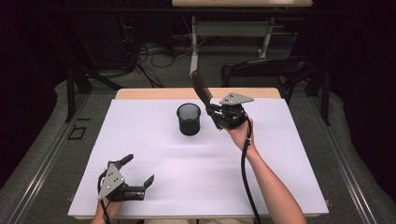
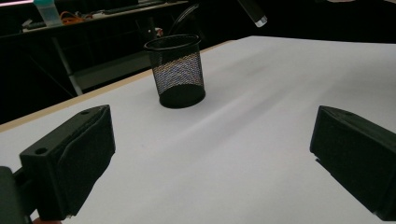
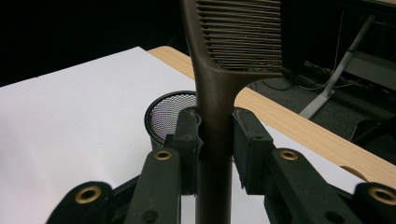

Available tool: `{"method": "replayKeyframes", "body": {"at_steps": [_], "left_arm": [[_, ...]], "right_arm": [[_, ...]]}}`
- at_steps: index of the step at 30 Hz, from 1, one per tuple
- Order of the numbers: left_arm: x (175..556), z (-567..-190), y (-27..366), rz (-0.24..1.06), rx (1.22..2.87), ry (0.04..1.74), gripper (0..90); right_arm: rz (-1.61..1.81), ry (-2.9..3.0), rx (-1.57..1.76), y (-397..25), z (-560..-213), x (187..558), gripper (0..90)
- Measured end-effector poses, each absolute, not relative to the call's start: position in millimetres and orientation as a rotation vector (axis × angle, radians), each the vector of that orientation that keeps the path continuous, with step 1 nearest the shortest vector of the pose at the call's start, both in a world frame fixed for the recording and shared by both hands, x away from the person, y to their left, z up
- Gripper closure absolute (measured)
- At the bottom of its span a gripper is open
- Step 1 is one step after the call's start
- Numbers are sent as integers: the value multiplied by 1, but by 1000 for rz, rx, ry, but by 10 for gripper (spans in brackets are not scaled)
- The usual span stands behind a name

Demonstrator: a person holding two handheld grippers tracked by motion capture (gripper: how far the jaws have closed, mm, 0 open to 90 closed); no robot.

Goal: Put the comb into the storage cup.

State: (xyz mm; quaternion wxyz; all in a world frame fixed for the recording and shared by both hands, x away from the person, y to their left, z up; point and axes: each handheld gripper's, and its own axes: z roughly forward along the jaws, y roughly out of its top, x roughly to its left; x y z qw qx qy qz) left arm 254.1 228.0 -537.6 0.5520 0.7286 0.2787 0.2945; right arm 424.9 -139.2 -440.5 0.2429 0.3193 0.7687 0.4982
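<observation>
From the high view, the right gripper [image 1: 215, 111] is held up beside the round black wire-mesh pen cup [image 1: 188, 119], which stands upright on the white table sheet [image 1: 196, 163] toward the far edge. Its jaws are clamped on the handle of a dark brown plastic comb [image 1: 201, 86], whose toothed end rises up and away, over the far wooden table edge [image 1: 154, 93]. The comb is off the table and not yet in the cup. The left gripper [image 1: 139, 171] rests low at the near left corner of the sheet, jaws spread wide and holding nothing, well apart from the cup.

In the left gripper view, both black jaws stand far apart with bare sheet between them; the mesh cup [image 2: 177, 77] sits ahead, empty as far as the mesh shows.

In the right gripper view, the two jaws are closed tight on the comb's narrow handle [image 3: 214, 140], teeth above, with the cup's rim [image 3: 161, 112] just behind and below the left jaw.

The likely trouble from here: the handle is smooth and slim, so it could pivot or slide in the grip as the hand tips it over. The cup is light, and a comb end catching its rim rather than dropping inside could topple or shove it, since the left gripper is too far off to steady it
</observation>
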Motion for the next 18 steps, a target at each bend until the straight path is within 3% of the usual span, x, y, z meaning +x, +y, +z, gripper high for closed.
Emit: {"method": "replayKeyframes", "body": {"at_steps": [18], "left_arm": [[254,-537,228,695,1721,657,0]], "right_arm": [[1379,2080,860,-132,-434,431,729]]}}
